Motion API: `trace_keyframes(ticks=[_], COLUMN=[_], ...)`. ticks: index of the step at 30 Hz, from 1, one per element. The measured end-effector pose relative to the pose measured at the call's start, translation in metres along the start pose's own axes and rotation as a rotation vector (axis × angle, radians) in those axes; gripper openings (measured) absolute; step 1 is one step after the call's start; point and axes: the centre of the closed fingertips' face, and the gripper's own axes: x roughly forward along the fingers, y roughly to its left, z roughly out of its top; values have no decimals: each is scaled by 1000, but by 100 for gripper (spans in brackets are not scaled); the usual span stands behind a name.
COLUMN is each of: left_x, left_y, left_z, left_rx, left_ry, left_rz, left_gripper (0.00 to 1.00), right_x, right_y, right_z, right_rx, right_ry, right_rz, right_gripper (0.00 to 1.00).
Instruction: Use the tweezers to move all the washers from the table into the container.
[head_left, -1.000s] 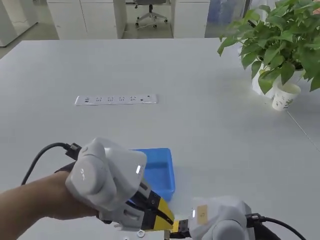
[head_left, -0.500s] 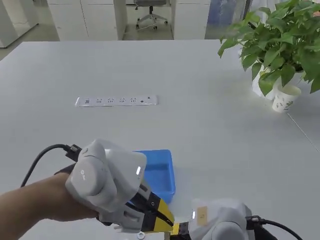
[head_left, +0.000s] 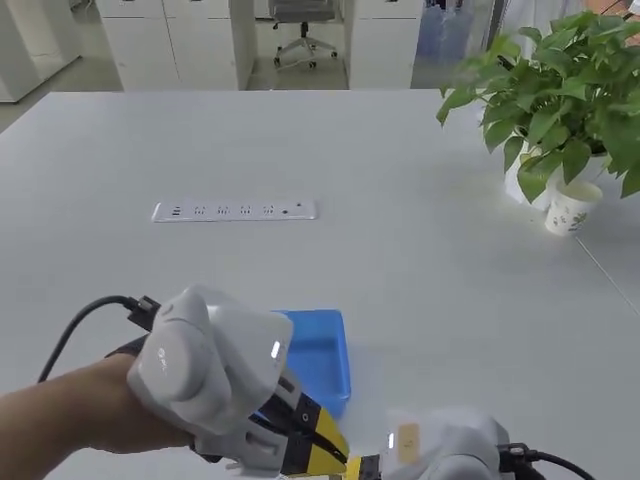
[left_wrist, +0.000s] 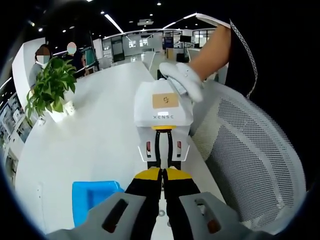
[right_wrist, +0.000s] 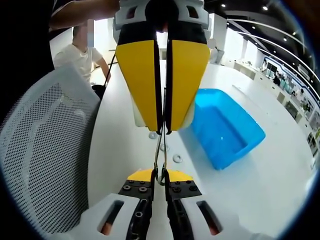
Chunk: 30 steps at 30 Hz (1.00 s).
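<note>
Left gripper (right_wrist: 162, 127): entered the right gripper view from the top, nose to nose with the other tool. Yellow pads clamped flat together over one end of the tweezers, no gap to speak of.
Reason for hold (judgement): looked like a hand-over or re-seat of the tool, steadied at both ends so it sat straight before any pick.
Tweezers (right_wrist: 160, 150): thin metal strip, bridged the short gap between the two sets of pads, lifted off the table (right_wrist: 117, 150). Couldn't tell which end was the tip, nor whether the prongs were squeezed.
Right gripper (right_wrist: 156, 176): closed on the near end of the tweezers, pads tight together, strip pinched on the centre line.
Washers (right_wrist: 177, 158): three counted, flat on the table under and just past the tweezers, in a loose diagonal. None touched by the tool, none between any pads.
Washer vs fingers: closest one lay almost in line with the strip, below it. The other two sat just to either side, apart from both sets of pads.
Container (right_wrist: 227, 125): blue open tray, rightmost, near the washers but apart from them. No washer made out inside.
Placement logic (judgement): tray parked close beside the washers for short carries.
Progress (judgement): transfer not begun, tool grip first.
</note>
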Motion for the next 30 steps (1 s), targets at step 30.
trace_keyframes(ticks=[30], left_x=[-54], left_y=[34], left_z=[27], left_rx=[35], left_ry=[-7], left_rz=[38], left_gripper=[5], right_x=[-20], right_y=[-40], right_z=[61], right_rx=[-72], right_ry=[-65], right_rz=[-27], right_gripper=[9])
